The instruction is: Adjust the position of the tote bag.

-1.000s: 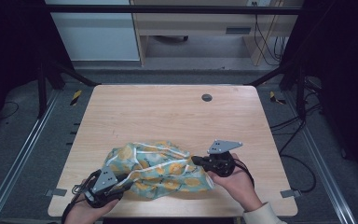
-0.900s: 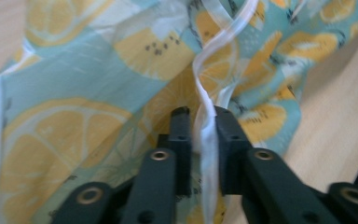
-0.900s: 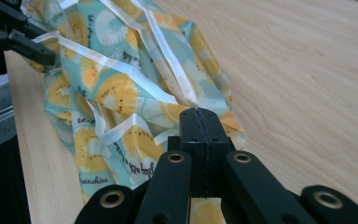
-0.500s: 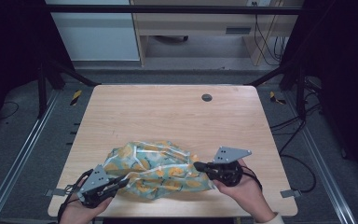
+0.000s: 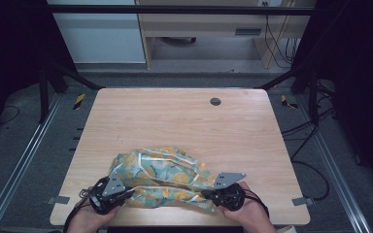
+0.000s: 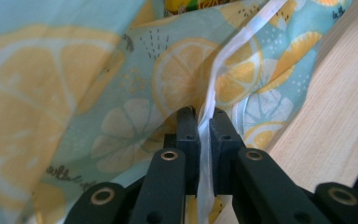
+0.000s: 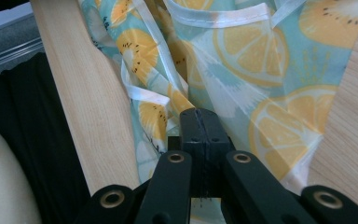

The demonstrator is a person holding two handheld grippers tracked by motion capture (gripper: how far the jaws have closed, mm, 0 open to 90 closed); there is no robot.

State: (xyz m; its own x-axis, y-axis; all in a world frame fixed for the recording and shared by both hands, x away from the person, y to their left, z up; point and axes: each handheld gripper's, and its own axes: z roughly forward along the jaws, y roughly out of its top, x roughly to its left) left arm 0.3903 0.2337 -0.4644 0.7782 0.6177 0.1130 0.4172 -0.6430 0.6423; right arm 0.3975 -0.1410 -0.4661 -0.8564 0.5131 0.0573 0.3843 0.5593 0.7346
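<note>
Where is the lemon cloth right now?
In the high view the lemon cloth lies bunched at the table's near edge, stretched between the left gripper and the right gripper.

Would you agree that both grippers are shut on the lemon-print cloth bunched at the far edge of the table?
Not quite: the lemon-print cloth lies bunched at the table's near edge, as the high view shows. The left gripper and right gripper are indeed shut on it.
</note>
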